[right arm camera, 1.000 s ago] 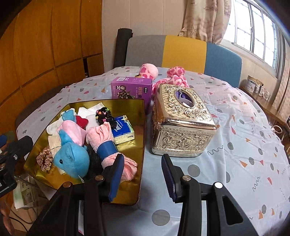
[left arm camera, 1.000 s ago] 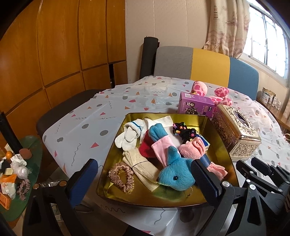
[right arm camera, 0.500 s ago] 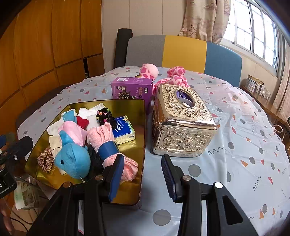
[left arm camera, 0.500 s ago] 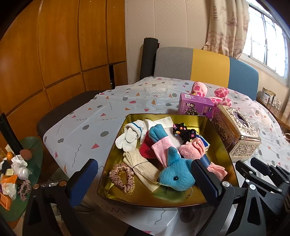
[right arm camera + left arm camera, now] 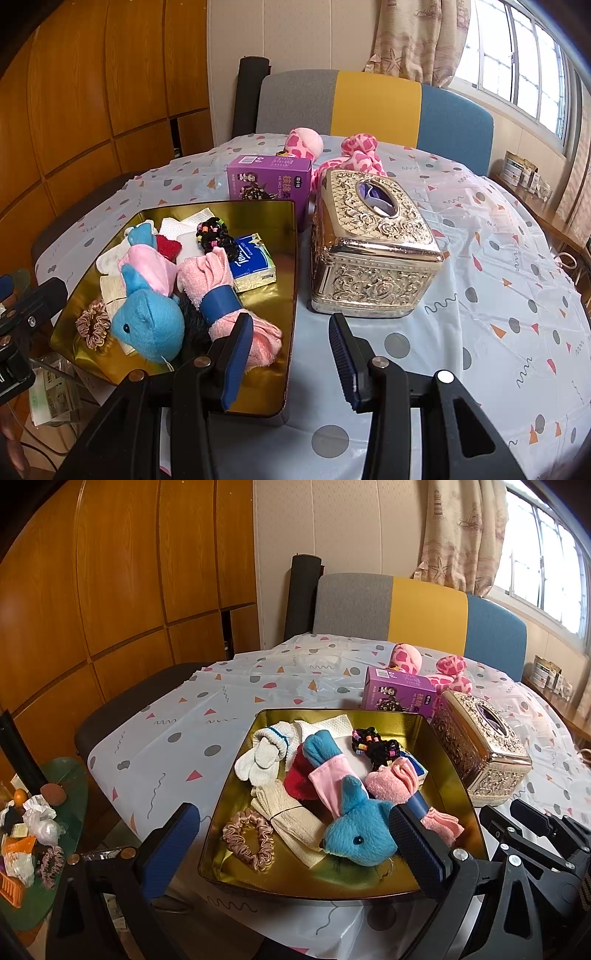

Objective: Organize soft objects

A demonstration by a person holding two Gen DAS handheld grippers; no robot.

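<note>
Worktop (image 5: 480, 236) is wearing a pale cloth printed with dots, triangles and squiggles. A chair (image 5: 417, 609) in grey, yellow and blue panels is standing at its far side.

Gold tray (image 5: 439, 771) is sitting at the near left part of the worktop, its near rim reaching the worktop's edge. Embossed metal tissue box (image 5: 369, 254) is standing just right of the tray. Purple carton (image 5: 267, 181) is sitting behind the tray, with a pink spotted plush toy (image 5: 360, 153) lying behind it.

Soft things are all lying in the tray: blue plush toy (image 5: 356, 834) at the near middle, pink towel roll (image 5: 221, 291) with a blue band just right of it, cream folded cloth (image 5: 288, 816) to its left, white mitten (image 5: 264, 760) further back, tissue pack (image 5: 253, 264) toward the right, pink scrunchie (image 5: 247, 836) at the near left, beaded black hair ties (image 5: 373, 744) at the back.

Left tongs (image 5: 295, 849) are hovering over the tray's near edge, pads spread wide, gripping nothing. Right tongs (image 5: 291, 358) are hovering over the tray's right rim, pads partly apart, nothing between them.
</note>
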